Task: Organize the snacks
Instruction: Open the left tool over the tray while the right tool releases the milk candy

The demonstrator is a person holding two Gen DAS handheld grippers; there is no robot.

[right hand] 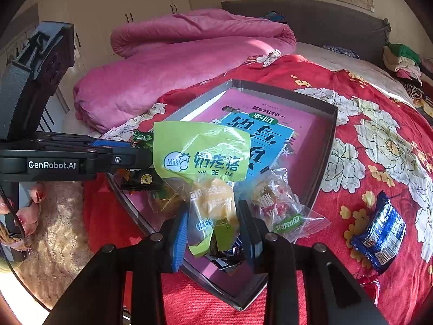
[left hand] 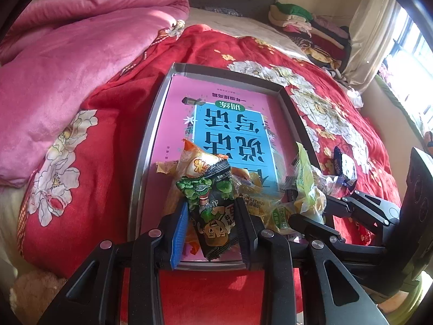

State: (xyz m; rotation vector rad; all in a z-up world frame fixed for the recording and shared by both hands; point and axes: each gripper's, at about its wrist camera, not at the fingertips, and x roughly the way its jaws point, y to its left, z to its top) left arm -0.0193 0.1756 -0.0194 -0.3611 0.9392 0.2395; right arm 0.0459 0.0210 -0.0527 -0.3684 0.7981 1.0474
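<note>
Crinkly black-green packet [left hand: 213, 211] pinched; glossy lime pouch [right hand: 208, 178] pinched.

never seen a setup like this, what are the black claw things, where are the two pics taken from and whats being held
The claws are two-finger grippers that a person holds, one in each hand, with a camera on each looking along its fingers. So one picture is the left gripper's view, the other the right gripper's. A shallow box with snacks in it lies on a red flowered bedspread. The left gripper pinches a black and green snack packet; the right pinches a clear bag with a green top. A blue packet lies outside the box.
</note>
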